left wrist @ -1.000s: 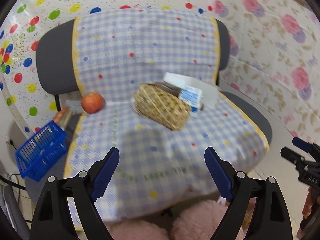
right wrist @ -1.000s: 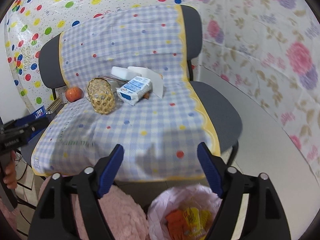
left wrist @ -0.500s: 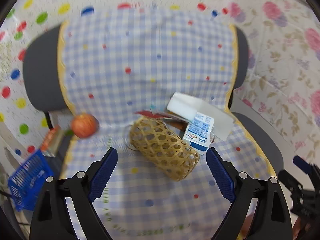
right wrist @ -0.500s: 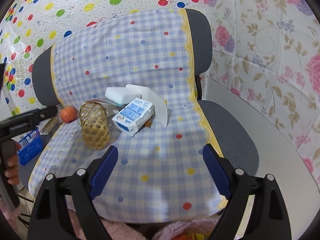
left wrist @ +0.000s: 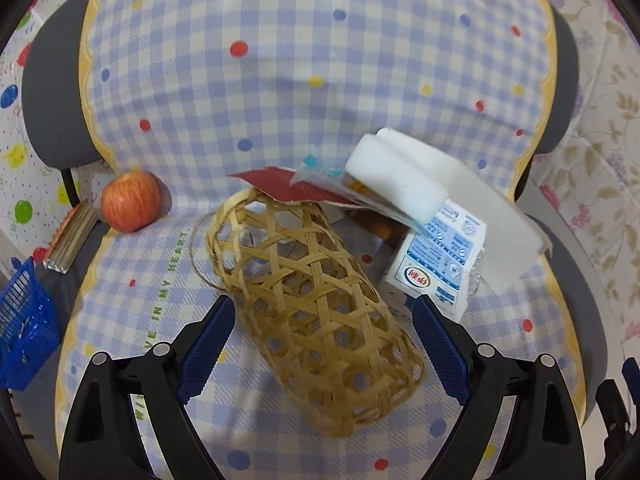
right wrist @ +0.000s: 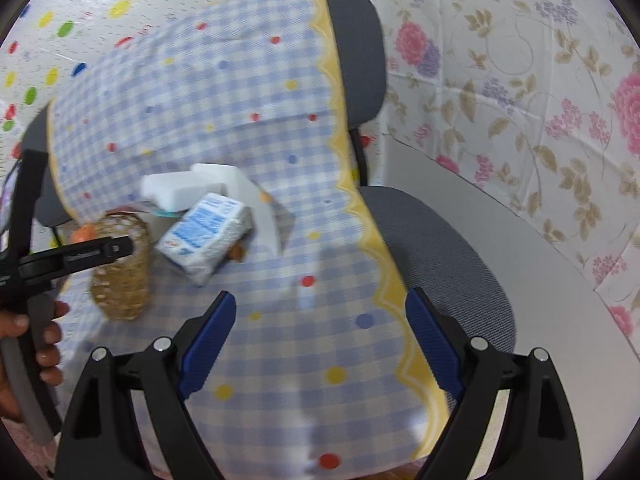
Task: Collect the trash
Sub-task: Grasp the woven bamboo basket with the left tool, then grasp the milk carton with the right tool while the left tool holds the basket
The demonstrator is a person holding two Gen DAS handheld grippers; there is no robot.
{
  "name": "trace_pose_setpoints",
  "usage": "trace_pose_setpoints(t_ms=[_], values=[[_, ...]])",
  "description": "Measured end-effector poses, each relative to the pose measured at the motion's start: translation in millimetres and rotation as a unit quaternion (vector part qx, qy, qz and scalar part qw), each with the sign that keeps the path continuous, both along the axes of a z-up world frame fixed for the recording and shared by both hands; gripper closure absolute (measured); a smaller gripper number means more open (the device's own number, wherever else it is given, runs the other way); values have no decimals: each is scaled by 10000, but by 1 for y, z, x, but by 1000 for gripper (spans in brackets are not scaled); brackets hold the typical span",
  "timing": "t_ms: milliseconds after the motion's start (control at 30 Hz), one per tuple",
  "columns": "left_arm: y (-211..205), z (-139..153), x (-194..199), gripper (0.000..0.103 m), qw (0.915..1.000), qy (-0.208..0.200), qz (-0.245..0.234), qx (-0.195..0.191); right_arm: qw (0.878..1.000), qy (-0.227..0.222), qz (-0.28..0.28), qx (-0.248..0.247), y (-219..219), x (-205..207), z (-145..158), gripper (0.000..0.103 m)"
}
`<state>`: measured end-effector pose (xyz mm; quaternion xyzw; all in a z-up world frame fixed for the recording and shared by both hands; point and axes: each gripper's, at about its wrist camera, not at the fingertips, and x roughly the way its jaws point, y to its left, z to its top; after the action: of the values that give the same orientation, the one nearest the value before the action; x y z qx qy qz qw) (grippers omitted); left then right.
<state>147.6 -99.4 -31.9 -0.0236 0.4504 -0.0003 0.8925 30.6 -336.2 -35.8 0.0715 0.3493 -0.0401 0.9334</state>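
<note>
We've grabbed nothing yet: both the left gripper [left wrist: 320,344] and right gripper [right wrist: 318,338] gape empty, woven basket [left wrist: 312,316] between the left's jaws, milk carton [right wrist: 206,236] ahead-left of the right

On the chair seat [left wrist: 120,280] a woven basket [left wrist: 312,320] lay on its side, an apple [left wrist: 130,200] to its left, a carton [left wrist: 436,260] to its right, foam blocks [left wrist: 396,176] behind.

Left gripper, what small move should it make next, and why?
Probably ease the left gripper a little lower and then close: its jaws are open and already straddle the woven bamboo basket, which lies on its side on the checked chair cover, not yet gripped.
</note>
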Motion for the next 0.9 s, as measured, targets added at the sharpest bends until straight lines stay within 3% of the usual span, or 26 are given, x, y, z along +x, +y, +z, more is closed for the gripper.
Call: trace_pose_setpoints(t_ms=[133,267,300,367,800,900], values=[[-3,-8,6,13,9995,59,69,296,9998,-17,-106,-139,-4,3,-3,24],[-2,-8,1,14,9980,-11,-191,605,9999,30,-35,-147,-3,2,-4,48],[1,-7,-3,16,9974,-35,-281,656,9999,32,10,-147,-2,1,-4,50],[8,-6,-8,28,9972,-27,-359,655,9999,30,66,-143,1,-1,-3,52],[76,22,-72,36,9967,-526,-608,130,9971,-109,747,9,51,-4,10,52],[86,26,-82,37,9960,-650,-598,110,9959,-107,900,-10,67,0,12,47]])
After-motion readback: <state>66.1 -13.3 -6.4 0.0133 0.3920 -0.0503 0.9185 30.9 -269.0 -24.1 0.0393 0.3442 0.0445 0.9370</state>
